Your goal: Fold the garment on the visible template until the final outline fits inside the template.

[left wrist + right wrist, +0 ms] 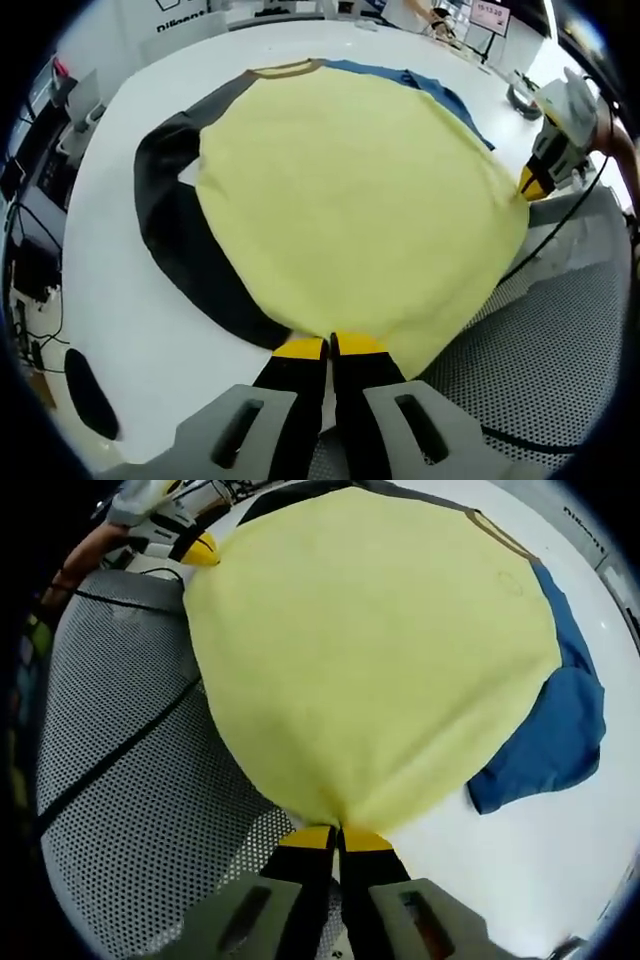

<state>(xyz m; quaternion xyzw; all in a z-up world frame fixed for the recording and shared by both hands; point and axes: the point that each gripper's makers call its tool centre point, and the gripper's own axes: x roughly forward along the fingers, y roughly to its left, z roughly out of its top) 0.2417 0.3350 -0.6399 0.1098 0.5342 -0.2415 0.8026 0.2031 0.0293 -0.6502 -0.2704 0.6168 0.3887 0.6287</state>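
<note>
A yellow garment (350,190) with a black sleeve (175,230), a blue sleeve (430,85) and a tan collar (290,68) lies spread on the white table (130,330). My left gripper (330,346) is shut on the garment's near hem. My right gripper (338,836) is shut on the hem's other corner, and appears at the right of the left gripper view as a yellow-tipped tool (535,180). In the right gripper view the yellow body (370,650) spreads ahead, the blue sleeve (555,730) at right, and the left gripper (195,548) at upper left.
A grey perforated mat (130,780) lies under the near hem, with dark cables (110,760) across it. Desks, monitors and clutter stand beyond the table's far edge (480,25). A person's arm (85,550) holds the left gripper.
</note>
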